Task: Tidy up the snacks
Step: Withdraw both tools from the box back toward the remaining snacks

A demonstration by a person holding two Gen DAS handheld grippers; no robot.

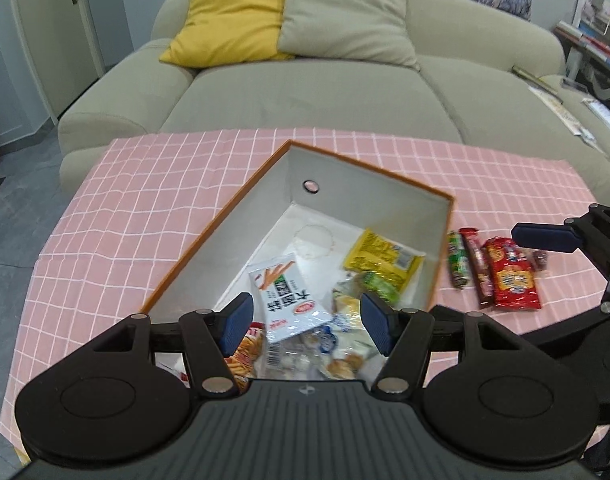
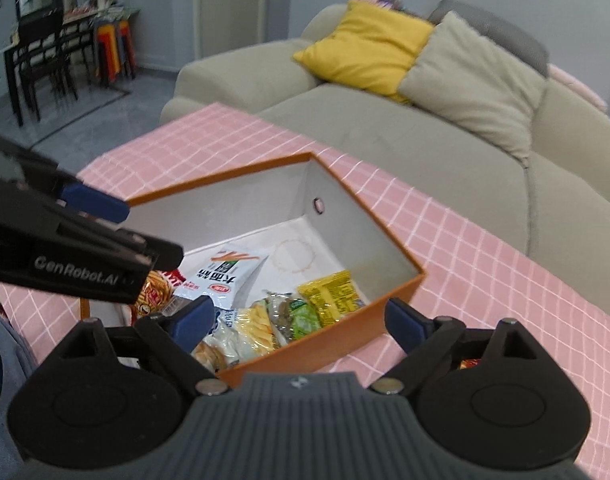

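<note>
Four snack packets (image 1: 493, 270) lie beside the orange box (image 1: 225, 216), unobstructed.

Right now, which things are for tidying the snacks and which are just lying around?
For the job: orange box, white snack bag, yellow packet, red packet, green stick.
Just around: sofa, yellow cushion, pink tablecloth.

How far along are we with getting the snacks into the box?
Mostly done: the orange box already holds a pile, including the white breadstick bag and a yellow packet. Nothing is in hand; the left gripper and right gripper are both open and empty. Left: the red packet, two stick snacks and a small dark item beside the box.
</note>
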